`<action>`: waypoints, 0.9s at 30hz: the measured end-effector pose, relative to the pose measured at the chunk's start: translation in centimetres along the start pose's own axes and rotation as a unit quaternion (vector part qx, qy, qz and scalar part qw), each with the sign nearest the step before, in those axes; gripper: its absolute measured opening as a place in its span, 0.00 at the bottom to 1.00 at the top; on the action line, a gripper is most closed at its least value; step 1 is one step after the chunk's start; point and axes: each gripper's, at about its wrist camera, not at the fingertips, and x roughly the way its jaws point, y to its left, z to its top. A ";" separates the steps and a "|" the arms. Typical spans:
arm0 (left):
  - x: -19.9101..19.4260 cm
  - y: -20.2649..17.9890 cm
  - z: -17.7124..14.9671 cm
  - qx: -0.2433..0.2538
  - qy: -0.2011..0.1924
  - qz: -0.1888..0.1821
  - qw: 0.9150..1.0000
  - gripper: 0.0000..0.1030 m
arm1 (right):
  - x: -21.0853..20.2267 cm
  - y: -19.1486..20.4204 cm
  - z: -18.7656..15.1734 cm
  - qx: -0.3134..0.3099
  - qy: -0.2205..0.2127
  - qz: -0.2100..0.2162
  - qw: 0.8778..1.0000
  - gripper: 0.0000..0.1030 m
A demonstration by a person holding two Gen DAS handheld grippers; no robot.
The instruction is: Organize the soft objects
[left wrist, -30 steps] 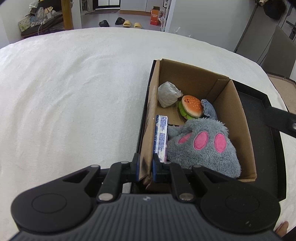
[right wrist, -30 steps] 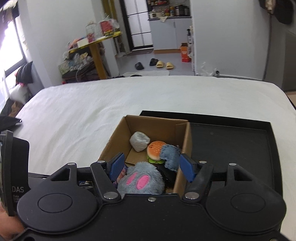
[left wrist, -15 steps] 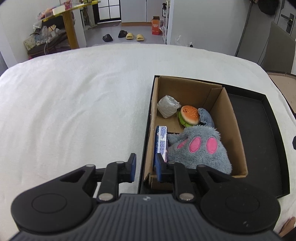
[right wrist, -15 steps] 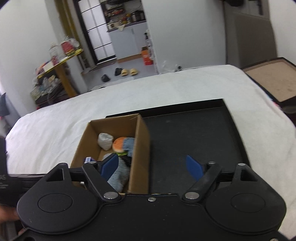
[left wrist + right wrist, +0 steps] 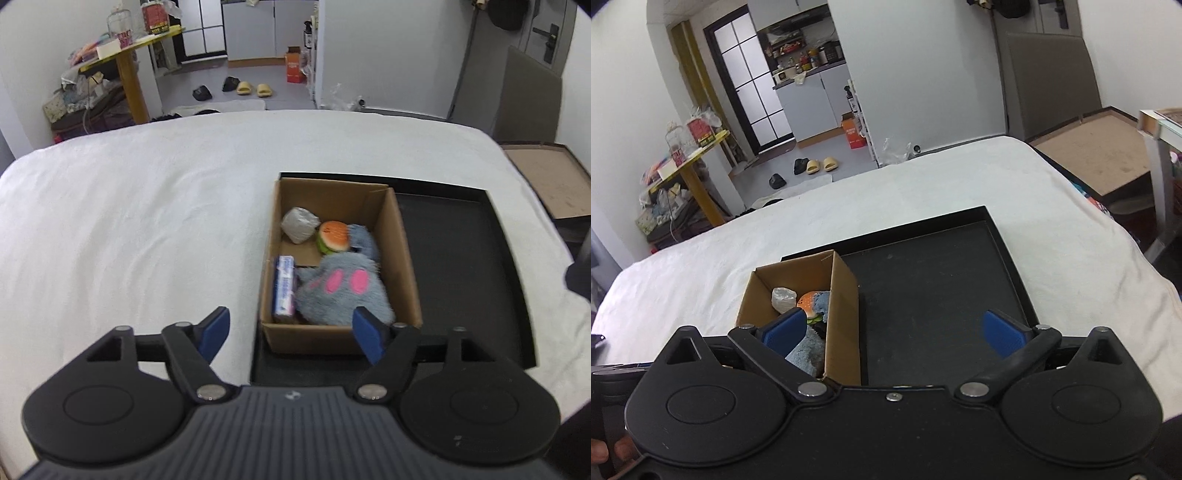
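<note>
Both tongs are spread wide and empty: the left tongs (image 5: 291, 330) hover over the near edge of the cardboard box (image 5: 404, 258), the right tongs (image 5: 894, 332) above the black tray (image 5: 942, 295). The box sits in the tray's 9 o'clock half, on the bed (image 5: 129, 221). Inside lie the grey plush (image 5: 343, 291) at 6 o'clock, the burger toy (image 5: 334, 236) and a white bundle (image 5: 300, 229) toward 12 (possibly crumpled fabric). Packing appears finished. Any next move calls for locating remaining soft items outside the box; none is visible.
</note>
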 end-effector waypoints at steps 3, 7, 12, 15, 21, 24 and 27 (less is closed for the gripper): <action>-1.8 -0.6 0.1 0.006 -0.011 -0.002 1.000 0.77 | -1.0 -0.4 0.4 0.007 0.005 -0.004 1.000 1.00; -3.8 -1.2 0.1 0.017 -0.020 0.001 1.000 0.84 | -2.6 -0.5 0.9 0.005 0.001 -0.015 1.000 1.00; -6.1 -1.6 0.1 0.023 -0.033 -0.001 0.999 0.89 | -4.3 -0.1 1.1 0.001 -0.005 -0.022 1.000 1.00; -7.4 -1.8 0.1 0.029 -0.039 -0.003 0.999 0.91 | -5.3 -0.3 1.1 -0.001 -0.005 -0.032 0.999 1.00; -10.3 -2.4 -0.2 0.047 -0.052 0.000 0.998 0.93 | -7.6 -0.4 1.2 -0.005 -0.005 -0.047 0.999 1.00; -11.6 -2.4 -0.4 0.050 -0.057 -0.006 0.997 0.94 | -8.7 -0.2 1.2 -0.011 -0.009 -0.048 0.999 1.00; -12.8 -2.5 -0.8 0.060 -0.068 -0.005 0.996 0.94 | -9.8 -0.1 1.3 -0.014 -0.015 -0.050 0.999 1.00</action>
